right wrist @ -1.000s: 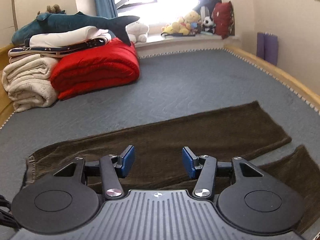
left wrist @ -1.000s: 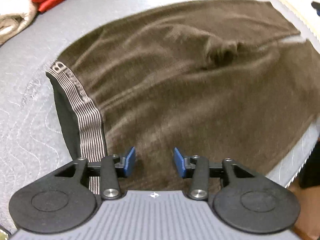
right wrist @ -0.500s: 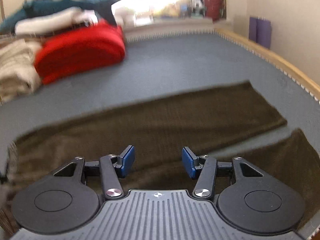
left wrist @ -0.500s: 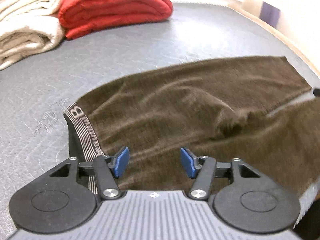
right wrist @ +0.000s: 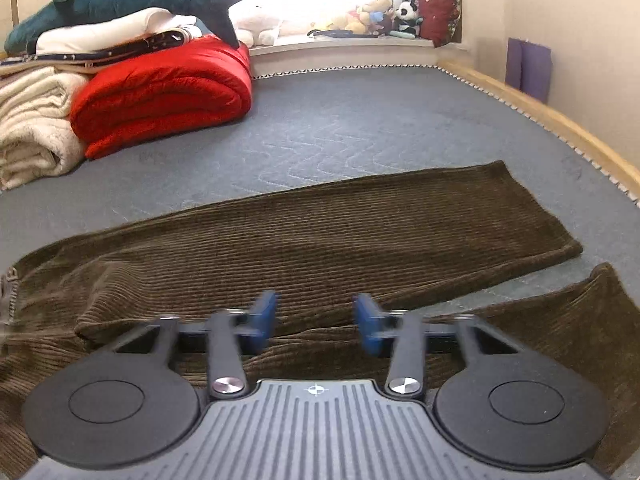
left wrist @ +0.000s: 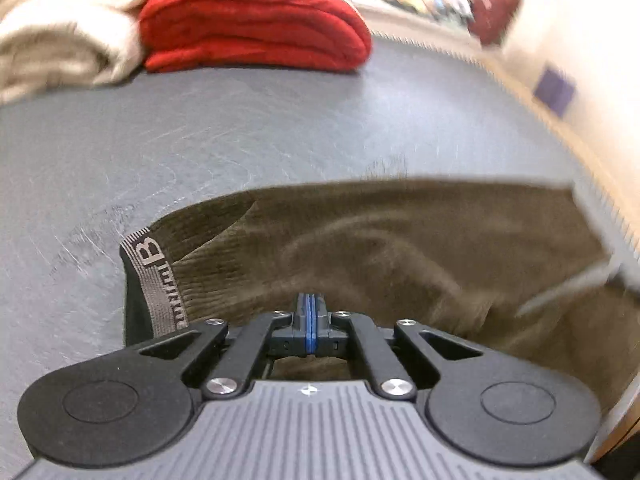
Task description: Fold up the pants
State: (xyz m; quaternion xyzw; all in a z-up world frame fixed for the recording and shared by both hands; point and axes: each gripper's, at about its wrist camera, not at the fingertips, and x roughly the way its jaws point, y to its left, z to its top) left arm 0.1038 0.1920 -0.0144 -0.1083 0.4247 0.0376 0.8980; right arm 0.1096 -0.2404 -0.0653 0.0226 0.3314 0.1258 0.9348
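Dark brown corduroy pants lie flat on the grey mattress, the two legs running to the right, the far leg above the near leg. The striped grey waistband with a letter B sits at the left end. My left gripper is shut just over the seat of the pants; its blue pads meet and I see no cloth between them. My right gripper hangs low over the crotch area, jaws blurred and closing, still apart, with cloth below them.
A folded red blanket and a cream blanket are stacked at the far left, with a plush shark on top. A wooden bed rail runs along the right. Soft toys line the window sill.
The left gripper went from open to shut and lifted, bringing the far blankets into its view. The right gripper sank closer to the pants and its jaws began moving inward.
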